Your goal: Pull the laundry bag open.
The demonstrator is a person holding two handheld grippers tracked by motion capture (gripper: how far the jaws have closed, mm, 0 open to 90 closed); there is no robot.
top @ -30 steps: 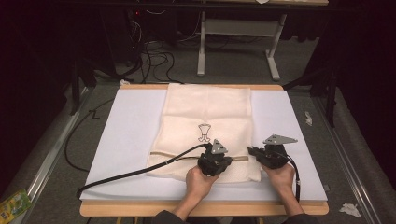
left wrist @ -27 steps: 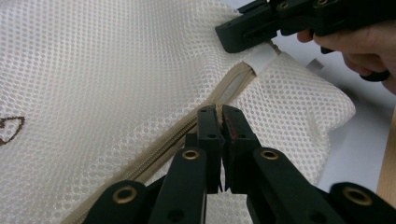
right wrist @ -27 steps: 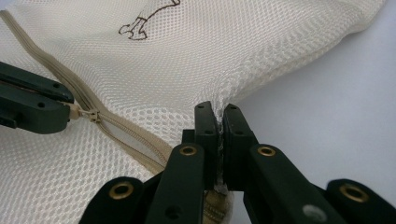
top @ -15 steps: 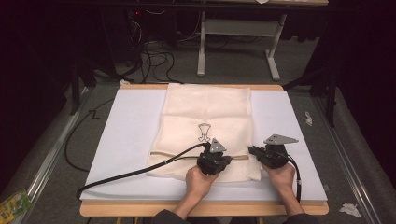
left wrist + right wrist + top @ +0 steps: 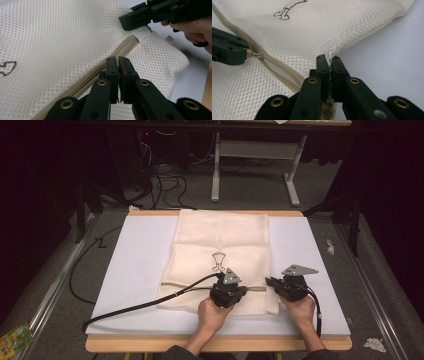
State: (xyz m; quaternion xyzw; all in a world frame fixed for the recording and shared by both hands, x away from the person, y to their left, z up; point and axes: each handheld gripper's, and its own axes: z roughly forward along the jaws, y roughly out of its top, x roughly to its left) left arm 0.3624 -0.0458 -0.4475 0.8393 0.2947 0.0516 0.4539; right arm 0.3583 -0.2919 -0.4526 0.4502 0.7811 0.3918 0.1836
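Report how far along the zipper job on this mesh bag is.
Done: the mesh bag lies flat on the white mat. In hand: the left hand-held gripper is shut on the zipper pull, and the right hand-held gripper pinches the bag's edge near the zipper's end. Left: nearly the whole run of the slider; only a short stretch between them looks open.

Zipper pull (image 5: 116, 65) hidden between left tool's jaws.

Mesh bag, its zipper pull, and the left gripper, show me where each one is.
mesh bag (image 5: 220, 232), high view, bare upper panel.
zipper pull (image 5: 249, 53), right gripper view, tan tab.
left gripper (image 5: 118, 65), left gripper view, between jaw tips.
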